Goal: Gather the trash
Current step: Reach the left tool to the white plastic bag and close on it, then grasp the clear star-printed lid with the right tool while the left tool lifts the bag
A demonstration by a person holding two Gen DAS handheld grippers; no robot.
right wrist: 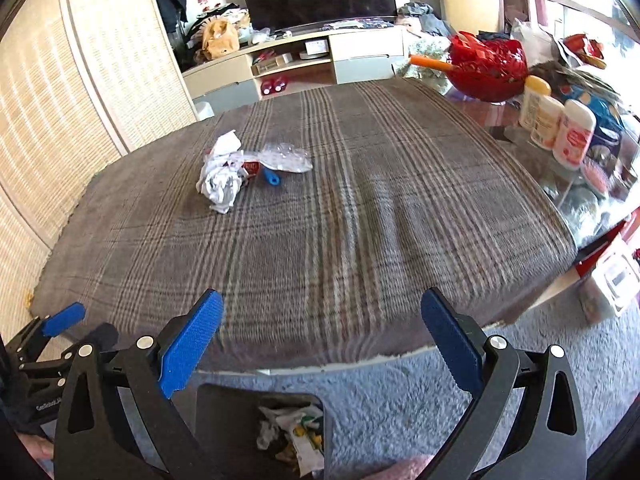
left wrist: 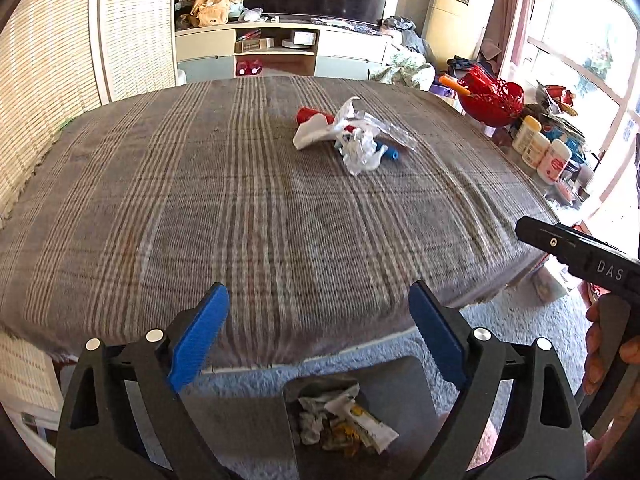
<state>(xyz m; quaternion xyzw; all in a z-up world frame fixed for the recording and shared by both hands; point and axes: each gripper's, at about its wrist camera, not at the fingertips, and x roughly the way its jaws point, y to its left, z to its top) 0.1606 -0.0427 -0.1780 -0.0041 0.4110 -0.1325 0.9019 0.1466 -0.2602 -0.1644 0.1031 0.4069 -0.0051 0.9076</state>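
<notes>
At far left, a tall cream woven-cane screen (left wrist: 132,28) stands beside the table. My left gripper (left wrist: 319,334) is held over the near table edge, its blue-padded jaws spread wide with nothing between them. Directly below it, on the pale blue-grey shag carpet (left wrist: 512,320), sits a dark grey square-mouthed bin (left wrist: 404,384) already holding crumpled white tissue and yellow-printed wrappers (left wrist: 344,420).

The table is covered by a grey-brown plaid woven cloth (left wrist: 200,184). The remaining trash lies on this cloth toward the far side, well apart from both grippers: a heap of crumpled white paper and clear plastic wrap (left wrist: 356,136), with a red cylindrical tube (left wrist: 310,114) touching its left end and a small blue plastic cap (left wrist: 391,154) at its right end.

My right gripper (right wrist: 322,338) is likewise over the near edge, jaws fully spread and empty. At the table's right margin stand a red perforated plastic bowl (right wrist: 488,66) and three white plastic bottles (right wrist: 560,128), just beside one another.
</notes>
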